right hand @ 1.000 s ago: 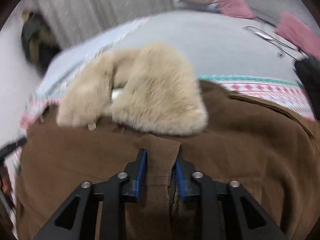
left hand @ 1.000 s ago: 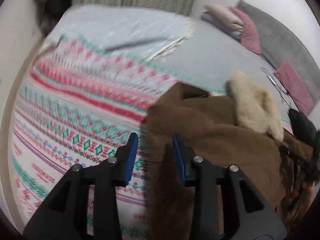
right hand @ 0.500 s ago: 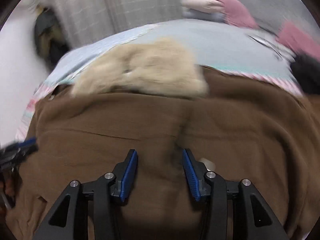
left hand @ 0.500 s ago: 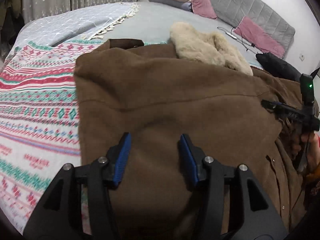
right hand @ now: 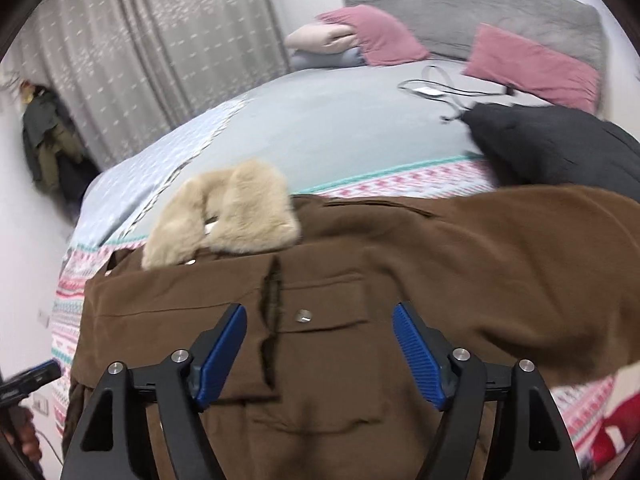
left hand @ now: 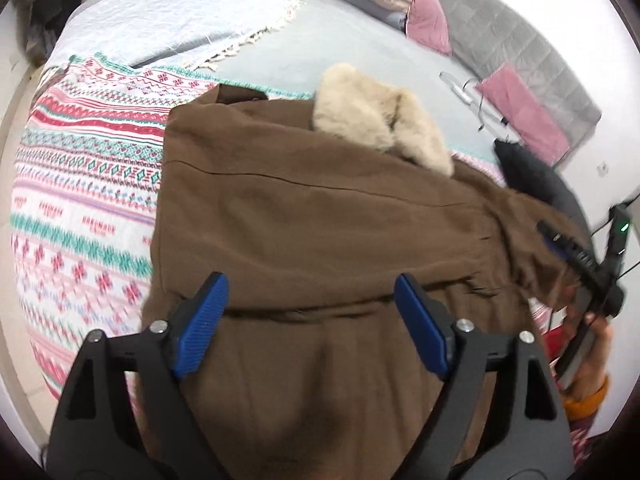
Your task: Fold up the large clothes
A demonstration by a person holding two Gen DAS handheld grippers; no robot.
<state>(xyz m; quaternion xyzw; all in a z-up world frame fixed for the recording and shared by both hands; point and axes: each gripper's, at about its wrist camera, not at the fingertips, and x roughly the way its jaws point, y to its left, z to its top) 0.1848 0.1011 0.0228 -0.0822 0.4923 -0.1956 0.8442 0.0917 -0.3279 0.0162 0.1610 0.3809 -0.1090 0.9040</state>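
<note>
A large brown coat point(left hand: 320, 232) with a beige fur collar point(left hand: 380, 120) lies spread on the bed, over a patterned blanket point(left hand: 80, 184). My left gripper point(left hand: 316, 320) is wide open and empty above the coat's lower part. My right gripper point(right hand: 320, 348) is wide open and empty above the coat's chest pocket point(right hand: 320, 312) and front opening. The coat point(right hand: 360, 288) and its collar point(right hand: 224, 212) also show in the right wrist view. The right gripper's body shows at the right edge of the left wrist view point(left hand: 580, 264).
A black garment point(right hand: 560, 144) lies at the coat's right. Pink pillows point(right hand: 528, 64), a cable point(right hand: 440, 92) and a grey headboard point(right hand: 480, 8) are at the far end. A light blue throw point(left hand: 180, 28) covers the far left. Curtains point(right hand: 140, 48) hang behind.
Both grippers opened wide. The right one let go of the coat's front edge and drew back. The left one swung from the blanket over the coat.
</note>
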